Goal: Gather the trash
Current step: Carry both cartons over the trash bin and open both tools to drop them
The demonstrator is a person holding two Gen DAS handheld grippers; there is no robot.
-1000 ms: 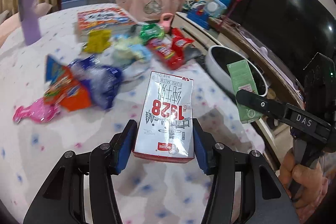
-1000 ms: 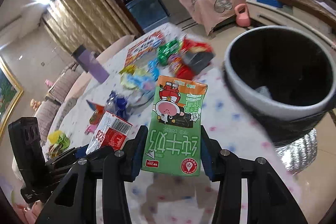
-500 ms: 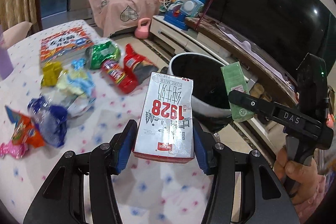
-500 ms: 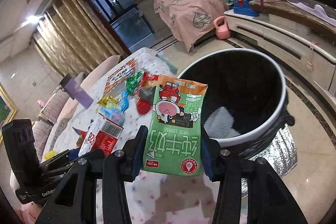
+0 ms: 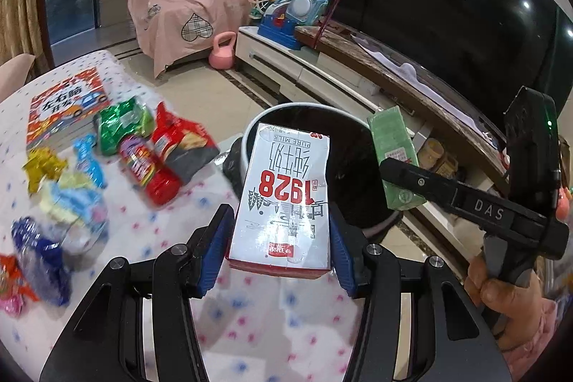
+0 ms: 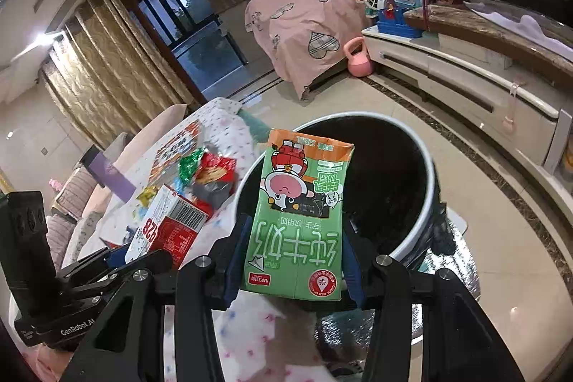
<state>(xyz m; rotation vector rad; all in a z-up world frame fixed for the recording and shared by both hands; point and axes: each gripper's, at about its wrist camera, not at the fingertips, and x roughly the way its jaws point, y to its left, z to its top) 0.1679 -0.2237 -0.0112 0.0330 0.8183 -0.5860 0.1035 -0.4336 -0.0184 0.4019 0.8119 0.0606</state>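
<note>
The white milk carton [image 5: 283, 199] marked "1928" is held in the left gripper [image 5: 281, 238], with the blue fingers [image 5: 216, 246] pressed on its two narrow sides near the bottom end. The carton stands out forward from the fingers, and its free end is over the near rim of the trash bin [image 5: 250, 135]. I think it is gripped low so that most of its body is free to fall straight down when the fingers open.

The green milk carton [image 6: 299, 221] is held in the same manner by the right gripper [image 6: 295, 256], whose fingers [image 6: 234, 260] are closed on its sides. In the right wrist view it hangs in front of the black opening of the bin [image 6: 428, 174], so it seems already well placed for the drop. The white carton [image 6: 166, 228] appears there to the left, nearer to the bench [image 6: 229, 127] than to the middle of the bin.

The bin stands on the floor just beside the bench edge, probably so that trash needs only a short carry. On the bench [image 5: 118, 228] there remain many snack wrappers [image 5: 154, 149] in a loose group, and a picture book [image 5: 66, 106] behind them, which does not look like trash. Most of the collecting is not yet done.
</note>
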